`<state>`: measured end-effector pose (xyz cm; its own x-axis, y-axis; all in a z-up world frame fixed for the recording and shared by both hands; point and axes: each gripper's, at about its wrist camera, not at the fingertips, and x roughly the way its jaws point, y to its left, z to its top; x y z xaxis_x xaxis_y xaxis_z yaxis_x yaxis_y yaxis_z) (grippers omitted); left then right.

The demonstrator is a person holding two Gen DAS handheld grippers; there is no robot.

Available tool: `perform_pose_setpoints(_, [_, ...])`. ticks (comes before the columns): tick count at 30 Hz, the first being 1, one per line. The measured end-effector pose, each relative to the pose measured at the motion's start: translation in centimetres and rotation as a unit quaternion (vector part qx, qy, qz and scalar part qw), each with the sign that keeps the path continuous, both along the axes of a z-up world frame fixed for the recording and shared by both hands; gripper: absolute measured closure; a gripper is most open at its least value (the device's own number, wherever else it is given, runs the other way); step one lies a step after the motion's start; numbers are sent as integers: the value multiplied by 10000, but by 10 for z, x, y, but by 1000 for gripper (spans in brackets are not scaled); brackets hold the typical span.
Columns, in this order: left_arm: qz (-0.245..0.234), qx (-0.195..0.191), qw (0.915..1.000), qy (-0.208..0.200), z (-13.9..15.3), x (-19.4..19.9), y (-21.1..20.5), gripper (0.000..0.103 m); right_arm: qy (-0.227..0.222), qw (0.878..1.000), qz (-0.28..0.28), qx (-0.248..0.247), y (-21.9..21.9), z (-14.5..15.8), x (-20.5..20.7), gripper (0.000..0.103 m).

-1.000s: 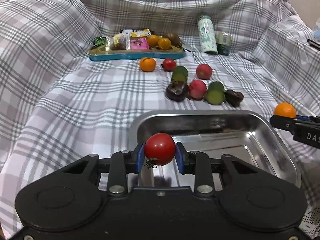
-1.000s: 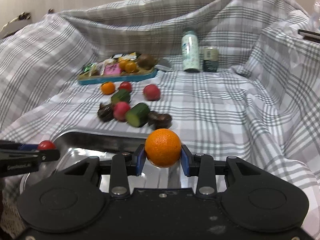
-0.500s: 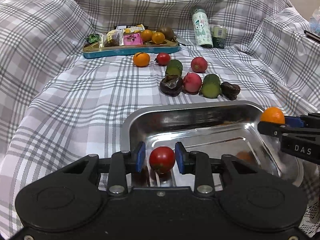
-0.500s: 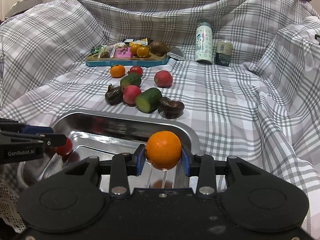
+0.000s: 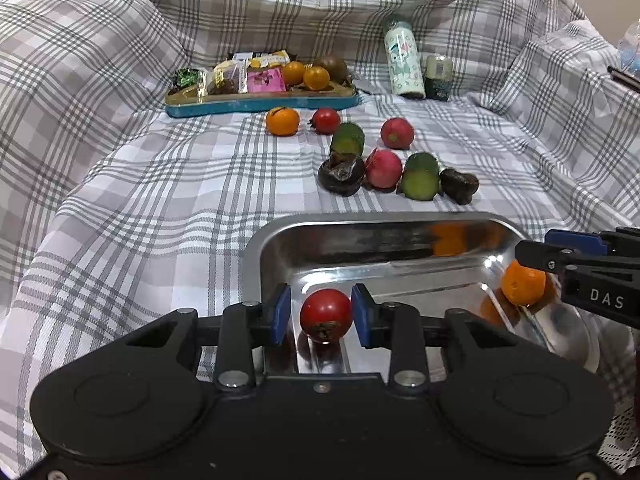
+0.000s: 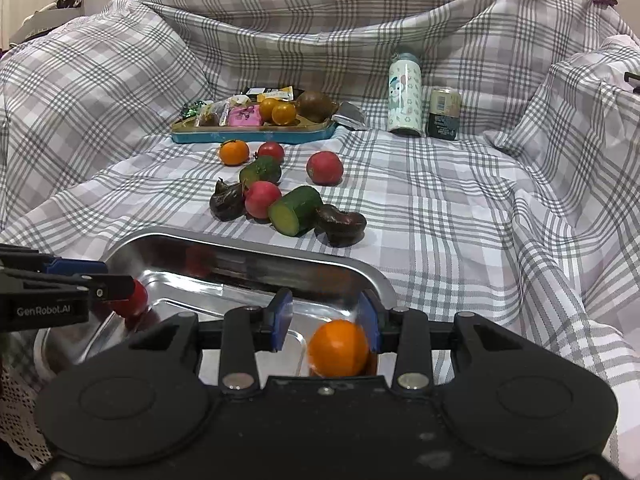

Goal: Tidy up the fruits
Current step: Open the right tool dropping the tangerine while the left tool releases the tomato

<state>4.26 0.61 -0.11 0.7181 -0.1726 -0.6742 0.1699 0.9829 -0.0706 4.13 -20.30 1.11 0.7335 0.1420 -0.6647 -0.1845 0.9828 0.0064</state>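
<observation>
A steel tray (image 5: 360, 220) lies on the checked cloth in front of both grippers. My left gripper (image 5: 320, 316) is open over the tray's near left part. A red tomato (image 5: 326, 314) sits between its blue pads with a gap on each side. My right gripper (image 6: 326, 320) is open too, and an orange (image 6: 339, 347) rests low in the tray (image 6: 248, 240), close to the right pad. In the left wrist view that orange (image 5: 522, 286) shows under the right gripper's fingers (image 5: 560, 256). Beyond the tray lie loose fruits: an orange (image 5: 282, 121), a tomato (image 5: 326, 120), cucumber pieces and red and dark ones.
A blue tray (image 5: 260, 100) with snack packets and small oranges stands at the back. A pale bottle (image 5: 404, 62) and a small can (image 5: 439, 77) stand to its right. The cloth rises in folds on the left, right and back.
Both grippers came down into the steel tray and opened. The tomato left the left pads first; the orange has now dropped from the right pads onto the tray floor.
</observation>
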Motion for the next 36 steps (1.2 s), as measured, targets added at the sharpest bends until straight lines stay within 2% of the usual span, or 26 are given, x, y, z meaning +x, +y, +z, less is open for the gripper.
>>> perform_pose_setpoints(5, [61, -120, 9999, -61, 2, 0, 4, 61, -53, 9999, -74, 98, -3, 2, 0, 64])
perform_pose_setpoints(16, [49, -16, 10000, -84, 2, -1, 0, 61, -94, 9999, -84, 84, 0, 2, -1, 64])
perform_pose_setpoints(36, [292, -195, 9991, -228, 8, -3, 9, 61, -71, 9997, -245, 53, -3, 3, 2, 63])
